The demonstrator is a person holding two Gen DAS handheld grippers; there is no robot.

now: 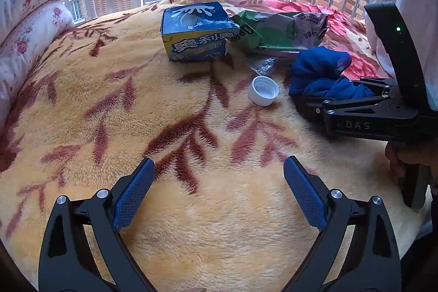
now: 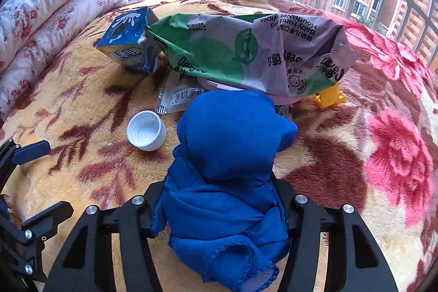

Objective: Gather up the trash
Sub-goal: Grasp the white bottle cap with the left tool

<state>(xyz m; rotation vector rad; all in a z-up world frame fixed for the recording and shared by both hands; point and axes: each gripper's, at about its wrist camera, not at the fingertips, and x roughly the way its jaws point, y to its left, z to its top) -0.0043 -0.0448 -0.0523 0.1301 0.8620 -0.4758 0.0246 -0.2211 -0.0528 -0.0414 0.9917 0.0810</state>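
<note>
Cloth (image 2: 227,168) – crumpled blue, clamped in right gripper (image 2: 219,199) | left gripper (image 1: 219,193) wide over plush blanket (image 1: 109,100)

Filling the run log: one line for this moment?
left gripper open, empty | right gripper shut on blue cloth | white cap, wipes pack uncollected

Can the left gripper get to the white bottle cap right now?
Probably yes. The left gripper is open and holds nothing, and only bare blanket lies between it and the white bottle cap. The right gripper, shut on the blue cloth, sits beside the cap, not across the path.
</note>
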